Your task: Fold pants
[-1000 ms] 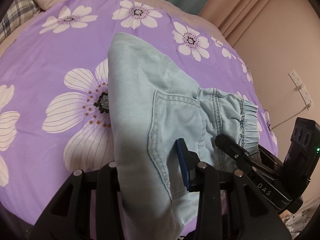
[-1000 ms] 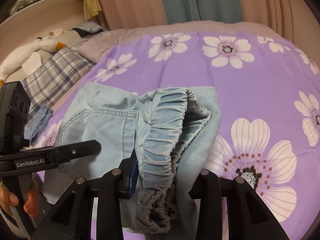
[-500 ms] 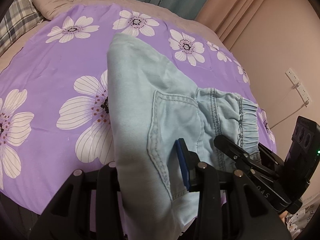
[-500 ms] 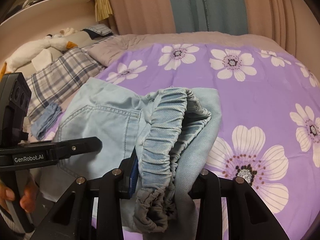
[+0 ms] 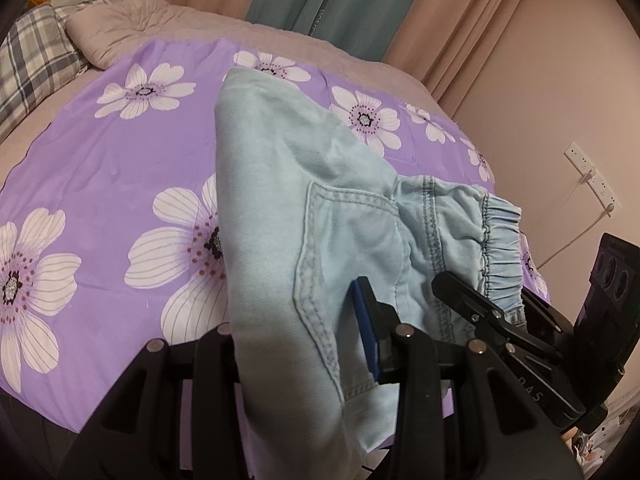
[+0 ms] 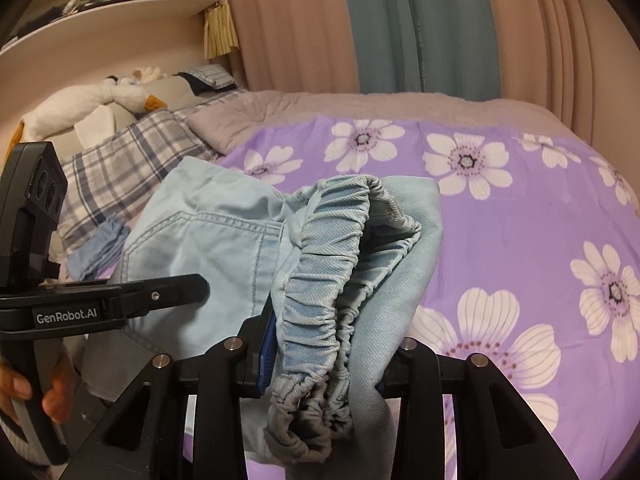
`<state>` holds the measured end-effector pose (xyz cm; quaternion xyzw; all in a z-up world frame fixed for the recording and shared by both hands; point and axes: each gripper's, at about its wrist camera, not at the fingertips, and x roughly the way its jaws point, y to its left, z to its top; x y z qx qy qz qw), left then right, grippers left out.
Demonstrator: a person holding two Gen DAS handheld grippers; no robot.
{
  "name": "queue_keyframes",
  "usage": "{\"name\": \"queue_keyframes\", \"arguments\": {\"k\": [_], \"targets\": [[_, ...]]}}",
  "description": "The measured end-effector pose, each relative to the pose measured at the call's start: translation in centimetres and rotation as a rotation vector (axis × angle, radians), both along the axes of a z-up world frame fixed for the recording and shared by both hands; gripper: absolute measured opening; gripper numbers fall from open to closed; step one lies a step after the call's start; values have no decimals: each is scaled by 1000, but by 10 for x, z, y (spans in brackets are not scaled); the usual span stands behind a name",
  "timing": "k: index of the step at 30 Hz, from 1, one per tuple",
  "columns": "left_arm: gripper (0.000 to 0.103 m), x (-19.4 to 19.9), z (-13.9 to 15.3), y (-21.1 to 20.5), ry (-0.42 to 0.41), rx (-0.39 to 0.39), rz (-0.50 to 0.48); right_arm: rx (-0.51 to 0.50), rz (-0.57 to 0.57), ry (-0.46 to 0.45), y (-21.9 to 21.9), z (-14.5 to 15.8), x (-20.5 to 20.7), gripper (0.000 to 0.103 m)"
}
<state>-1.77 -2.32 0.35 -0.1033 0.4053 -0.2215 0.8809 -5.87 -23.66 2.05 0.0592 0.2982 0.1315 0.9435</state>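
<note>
The light blue denim pants (image 5: 280, 184) hang from both grippers above the purple flowered bedspread (image 5: 100, 184). My left gripper (image 5: 296, 344) is shut on the pants fabric near the back pocket (image 5: 348, 236). My right gripper (image 6: 320, 356) is shut on the bunched elastic waistband (image 6: 332, 240). The pants also show in the right wrist view (image 6: 208, 236). The right gripper shows at the right of the left wrist view (image 5: 500, 320), and the left gripper at the left of the right wrist view (image 6: 120, 300). The far end of the pants rests toward the bed.
A plaid pillow (image 6: 120, 160) and a beige pillow (image 5: 120, 28) lie at the head of the bed. A stuffed goose (image 6: 92, 108) sits behind them. Curtains (image 6: 400, 24) hang beyond the bed. A wall with a socket strip (image 5: 592, 176) is at the right.
Both grippers have risen and tilted up with the pants still held, so more of the curtains and the head of the bed shows. The grips have not changed.
</note>
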Motion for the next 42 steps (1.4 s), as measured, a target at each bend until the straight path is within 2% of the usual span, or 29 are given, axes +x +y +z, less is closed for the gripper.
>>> {"name": "queue_keyframes", "arguments": {"k": [20,42], "targets": [[37,-1,23,4,-98,12,5,-56,2,-111,6,19,2,39],[37,7,23,7,-99,18,9,-54,20,-127,5,20,15,39]]}}
